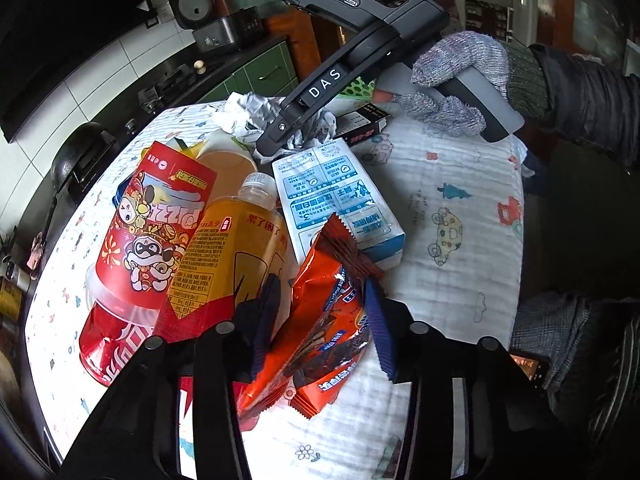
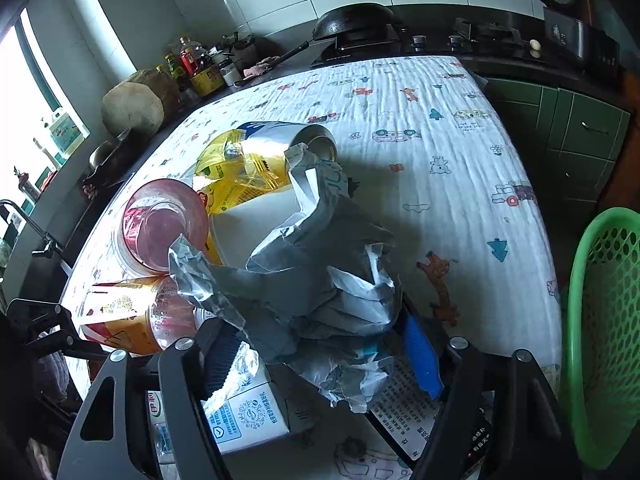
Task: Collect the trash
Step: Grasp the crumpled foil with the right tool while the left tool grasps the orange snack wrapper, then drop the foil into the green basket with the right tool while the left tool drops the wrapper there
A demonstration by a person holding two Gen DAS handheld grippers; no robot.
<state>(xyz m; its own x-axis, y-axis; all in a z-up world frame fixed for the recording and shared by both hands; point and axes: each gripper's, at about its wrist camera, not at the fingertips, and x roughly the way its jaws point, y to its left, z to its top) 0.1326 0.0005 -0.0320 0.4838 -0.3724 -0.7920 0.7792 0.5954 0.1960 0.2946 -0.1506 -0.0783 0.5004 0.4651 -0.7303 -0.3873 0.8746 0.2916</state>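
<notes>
My left gripper (image 1: 322, 320) has its jaws closed on an orange snack wrapper (image 1: 320, 320) lying at the near side of the table. Beside it lie a yellow drink bottle (image 1: 236, 248), a red pizza cup (image 1: 152, 240) and a white-blue milk carton (image 1: 340, 200). My right gripper (image 2: 320, 344) grips a crumpled ball of white paper (image 2: 320, 272); it also shows in the left wrist view (image 1: 272, 144) over the paper (image 1: 248, 114). The right wrist view shows the red cup (image 2: 160, 228), a yellow wrapper (image 2: 236, 172), a can (image 2: 316, 140) and the bottle (image 2: 132, 312).
A green perforated basket (image 2: 604, 340) stands at the right edge of the table. A small black box (image 1: 360, 124) lies behind the carton. The table carries a patterned white cloth (image 2: 440, 160). A stove with a wok (image 2: 356, 24) and counter bottles sit beyond.
</notes>
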